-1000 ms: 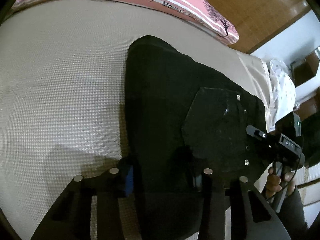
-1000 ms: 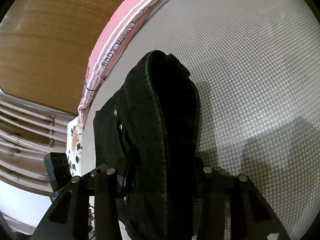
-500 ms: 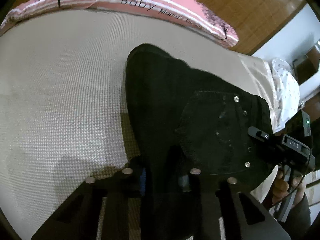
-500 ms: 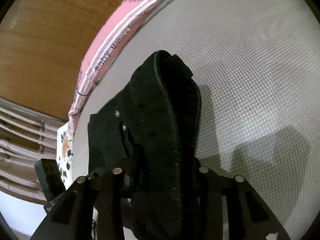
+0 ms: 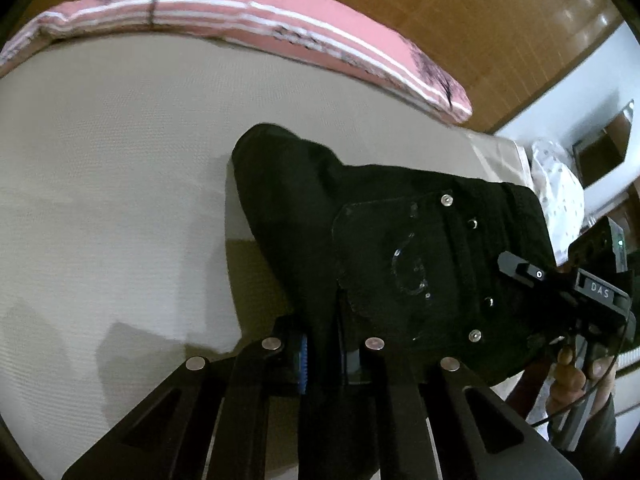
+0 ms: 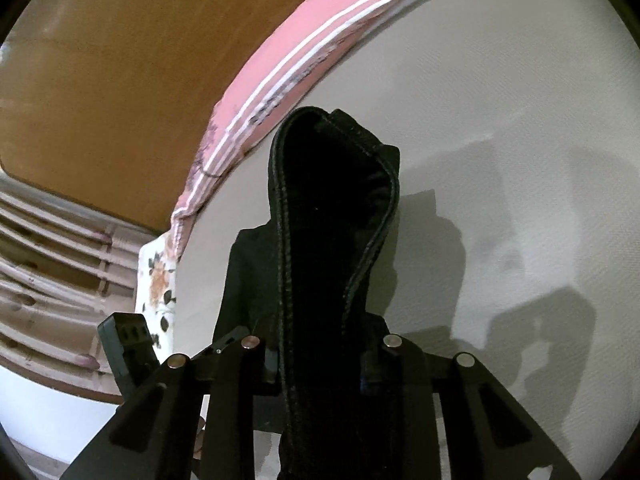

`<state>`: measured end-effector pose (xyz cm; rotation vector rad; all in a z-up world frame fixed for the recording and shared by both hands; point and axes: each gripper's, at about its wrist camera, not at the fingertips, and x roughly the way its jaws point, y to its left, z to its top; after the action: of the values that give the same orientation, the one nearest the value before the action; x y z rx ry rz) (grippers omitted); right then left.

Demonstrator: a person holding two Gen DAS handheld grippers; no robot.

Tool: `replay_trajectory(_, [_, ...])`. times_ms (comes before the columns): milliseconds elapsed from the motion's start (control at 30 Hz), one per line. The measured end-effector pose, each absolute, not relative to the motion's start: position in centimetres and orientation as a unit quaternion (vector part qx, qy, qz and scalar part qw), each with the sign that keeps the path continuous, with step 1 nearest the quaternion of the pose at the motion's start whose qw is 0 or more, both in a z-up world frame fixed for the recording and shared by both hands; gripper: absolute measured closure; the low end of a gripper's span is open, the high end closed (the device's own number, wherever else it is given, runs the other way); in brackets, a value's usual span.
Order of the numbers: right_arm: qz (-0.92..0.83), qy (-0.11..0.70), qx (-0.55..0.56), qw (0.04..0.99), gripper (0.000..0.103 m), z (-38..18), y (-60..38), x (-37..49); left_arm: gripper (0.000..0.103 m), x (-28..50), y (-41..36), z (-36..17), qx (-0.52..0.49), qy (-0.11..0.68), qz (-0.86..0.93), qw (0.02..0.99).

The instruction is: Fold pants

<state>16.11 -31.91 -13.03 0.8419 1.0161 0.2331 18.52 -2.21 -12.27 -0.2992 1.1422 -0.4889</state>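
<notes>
The black pants hang folded above the beige bed, back pocket with silver rivets facing the left wrist view. My left gripper is shut on the pants' near edge, cloth pinched between its fingers. My right gripper is shut on the waistband end; the stitched waistband rises in a loop in front of it. The right gripper also shows in the left wrist view, holding the pants' right side. The far fold tip touches the bed.
The bed's beige textured cover spreads left and beyond. A pink striped pillow lies along the wooden headboard. A floral cloth lies at the bed's edge. A white spotted fabric sits at the right.
Both grippers have lifted and pulled back with the pants, so more of the pants hangs off the bed. The pillow and headboard have dropped lower into view. Both grips are unchanged.
</notes>
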Motion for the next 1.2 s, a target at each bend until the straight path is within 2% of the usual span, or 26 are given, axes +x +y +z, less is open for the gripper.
replay_trajectory(500, [0.193, 0.486, 0.378, 0.763, 0.080, -13.9, -17.5, 29.8, 0.092, 24.7, 11.2, -9.9, -0.124, 0.490, -0.143, 0.851])
replay_trajectory(700, [0.191, 0.494, 0.361, 0.767, 0.080, -14.6, -14.5, 33.3, 0.092, 27.4, 13.7, -11.7, -0.116, 0.496, -0.131, 0.851])
replay_trajectory(800, [0.163, 0.503, 0.317, 0.787, 0.079, -15.5, -13.5, 33.7, 0.089, 28.3, 14.3, -14.0, -0.101, 0.517, -0.113, 0.842])
replay_trajectory(833, [0.154, 0.506, 0.298, 0.795, 0.077, -15.8, -13.4, 33.7, 0.084, 28.2, 14.5, -14.5, -0.100, 0.519, -0.111, 0.841])
replay_trajectory(867, [0.144, 0.509, 0.282, 0.800, 0.072, -16.2, -13.5, 33.6, 0.075, 28.0, 14.9, -15.2, -0.103, 0.521, -0.108, 0.840])
replay_trajectory(933, [0.133, 0.515, 0.263, 0.805, 0.066, -16.9, -13.8, 33.4, 0.067, 27.6, 15.2, -15.7, -0.106, 0.523, -0.099, 0.840])
replay_trajectory(967, [0.125, 0.517, 0.254, 0.808, 0.056, -17.3, -14.0, 33.2, 0.064, 27.3, 15.2, -15.9, -0.105, 0.520, -0.098, 0.842])
replay_trajectory(1000, [0.116, 0.520, 0.247, 0.809, 0.051, -17.6, -14.2, 32.9, 0.062, 27.0, 15.2, -16.1, -0.103, 0.519, -0.098, 0.843])
replay_trajectory(1067, [0.109, 0.527, 0.228, 0.812, 0.049, -18.1, -14.2, 32.5, 0.056, 26.4, 15.3, -16.2, -0.093, 0.517, -0.094, 0.846])
replay_trajectory(1200, [0.108, 0.521, 0.184, 0.826, 0.039, -17.8, -14.0, 30.5, 0.053, 24.9, 15.8, -16.0, -0.094, 0.516, -0.088, 0.847])
